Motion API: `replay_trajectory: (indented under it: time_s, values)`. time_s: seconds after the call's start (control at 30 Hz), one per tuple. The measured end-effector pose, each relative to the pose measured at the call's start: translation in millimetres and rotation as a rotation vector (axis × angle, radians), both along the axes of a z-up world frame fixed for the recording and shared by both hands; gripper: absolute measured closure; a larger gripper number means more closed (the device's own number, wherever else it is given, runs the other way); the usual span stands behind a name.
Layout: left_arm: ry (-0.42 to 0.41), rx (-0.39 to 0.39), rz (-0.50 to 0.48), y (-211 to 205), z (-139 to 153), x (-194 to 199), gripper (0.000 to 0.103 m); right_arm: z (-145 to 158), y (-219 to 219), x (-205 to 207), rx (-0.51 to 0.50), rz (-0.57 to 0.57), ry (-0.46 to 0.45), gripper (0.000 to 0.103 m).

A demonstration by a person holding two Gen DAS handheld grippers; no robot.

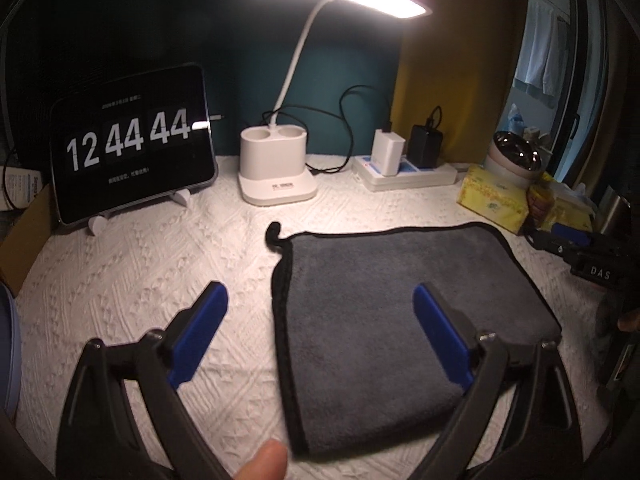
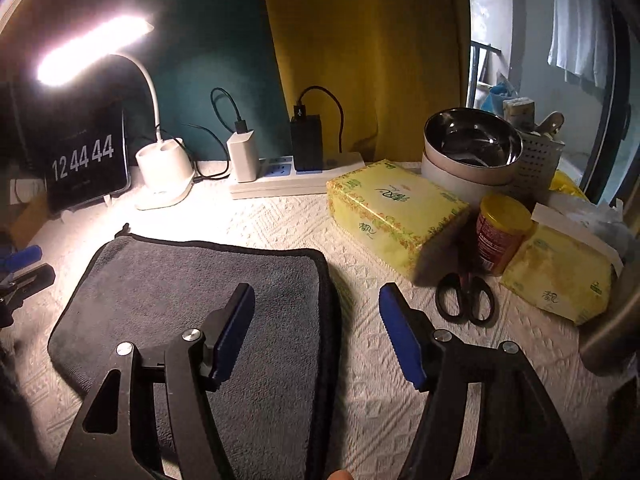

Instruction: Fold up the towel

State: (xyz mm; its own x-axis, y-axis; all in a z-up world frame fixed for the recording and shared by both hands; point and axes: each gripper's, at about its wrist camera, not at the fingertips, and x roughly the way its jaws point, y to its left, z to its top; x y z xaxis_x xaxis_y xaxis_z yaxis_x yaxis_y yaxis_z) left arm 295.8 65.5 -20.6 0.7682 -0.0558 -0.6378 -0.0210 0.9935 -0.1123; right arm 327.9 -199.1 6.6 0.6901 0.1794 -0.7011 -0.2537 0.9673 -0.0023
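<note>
Both tongs were released and gripped nothing: the left tongs (image 1: 320, 300) straddled the left edge of the folded grey towel (image 1: 400, 320), the right tongs (image 2: 316, 300) its right edge. The towel lay flat on the white-covered worktop (image 1: 140, 280), before the lamp (image 1: 276, 168) and clock tablet (image 1: 132, 144).

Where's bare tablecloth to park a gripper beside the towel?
Free: the patch left of the towel, in front of the clock and lamp base. Crowded: the right side, with tissue box, scissors, can.
</note>
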Motion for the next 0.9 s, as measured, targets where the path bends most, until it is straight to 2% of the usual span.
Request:
replay_trajectory:
  time_s: [0.43, 0.63, 0.9]
  values:
    - [-0.127, 0.048, 0.019, -26, 37, -82, 0.008, 34, 23, -80, 0.026, 0.065, -0.121, 0.035]
    - [-0.151, 0.026, 0.024, -29, 49, -109, 0.008, 41, 28, -106, 0.031, 0.096, -0.131, 0.035]
    - [-0.231, 0.062, 0.038, -35, 55, -146, 0.008, 49, 32, -139, 0.019, 0.123, -0.157, 0.035]
